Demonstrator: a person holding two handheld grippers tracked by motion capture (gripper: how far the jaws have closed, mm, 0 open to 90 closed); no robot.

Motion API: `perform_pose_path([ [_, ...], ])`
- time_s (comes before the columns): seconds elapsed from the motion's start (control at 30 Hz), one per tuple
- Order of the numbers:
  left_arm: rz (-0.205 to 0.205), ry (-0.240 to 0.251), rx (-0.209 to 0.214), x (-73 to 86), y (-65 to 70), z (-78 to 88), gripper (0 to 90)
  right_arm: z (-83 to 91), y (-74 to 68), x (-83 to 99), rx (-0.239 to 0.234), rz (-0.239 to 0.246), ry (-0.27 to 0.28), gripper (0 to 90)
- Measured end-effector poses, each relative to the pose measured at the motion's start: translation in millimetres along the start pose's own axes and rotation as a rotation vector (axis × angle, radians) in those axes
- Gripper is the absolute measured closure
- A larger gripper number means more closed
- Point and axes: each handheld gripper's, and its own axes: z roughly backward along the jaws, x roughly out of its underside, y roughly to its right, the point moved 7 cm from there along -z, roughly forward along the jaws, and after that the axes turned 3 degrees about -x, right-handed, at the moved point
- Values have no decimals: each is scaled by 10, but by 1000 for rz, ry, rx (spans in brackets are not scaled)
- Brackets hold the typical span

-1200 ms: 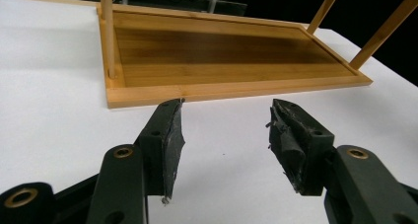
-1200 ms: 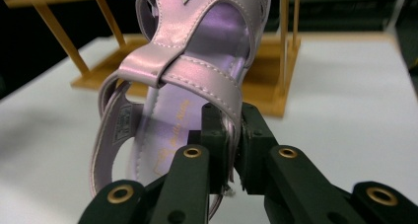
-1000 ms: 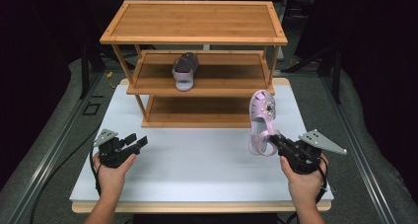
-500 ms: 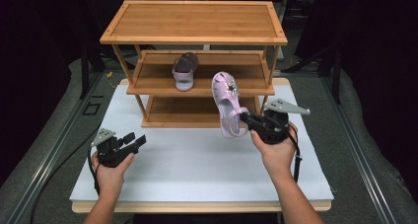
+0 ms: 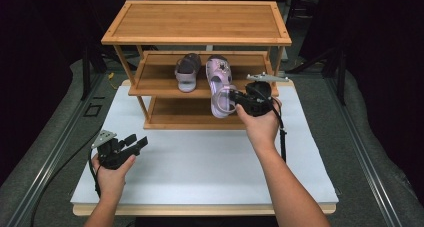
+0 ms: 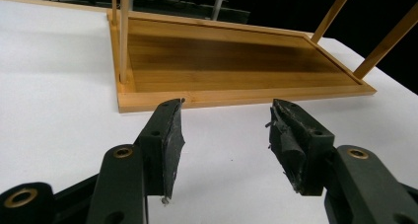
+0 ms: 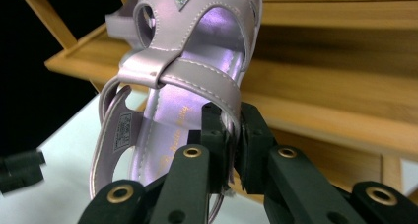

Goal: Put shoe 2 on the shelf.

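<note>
White table (image 5: pixel 200 167) (dark room beyond) bears a bamboo rack (image 5: pixel 197 22).

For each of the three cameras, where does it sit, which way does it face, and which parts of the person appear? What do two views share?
High view: above the person's side, facing forward and down on the three-tier wooden rack; both forearms enter from below.
Left gripper view: on the left gripper, open, facing the rack's bottom shelf.
Right gripper view: on the right gripper, its fingers clamping the lilac strapped sandal.
Shared: the high and right gripper views both show this sandal.
</note>
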Motion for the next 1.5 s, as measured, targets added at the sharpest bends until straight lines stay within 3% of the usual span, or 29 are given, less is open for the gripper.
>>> perform_pose_path([
  [0.2, 2, -2, 3, -1, -10, -3, 465, -215, -53, -235, 51, -6, -2, 835],
  [0.47, 15, 2, 2, -13, -47, 9, 465, -475, -2, -430, 117, -36, 0, 835],
  [0.8, 28, 10, 2, -22, -74, 15, 465, -711, 67, -470, 194, -44, -40, 833],
  [0.93, 27, 3, 2, -14, -75, 6, 465, -793, 94, -490, 218, -17, -64, 833],
  [1.07, 26, 1, 0, -8, -82, -2, 465, -887, 116, -486, 243, -34, -69, 833],
  [1.17, 28, 2, -1, -10, -91, -2, 465, -928, 133, -482, 286, -49, -71, 833],
  [1.3, 30, 1, -1, -8, -95, -1, 465, -954, 123, -483, 283, -59, -73, 832],
  [1.47, 27, 3, 1, -12, -84, 1, 465, -985, 91, -491, 325, -92, -79, 830],
  [1.5, 26, 2, 0, -12, -85, 4, 466, -1013, 128, -521, 297, -23, -63, 829],
])
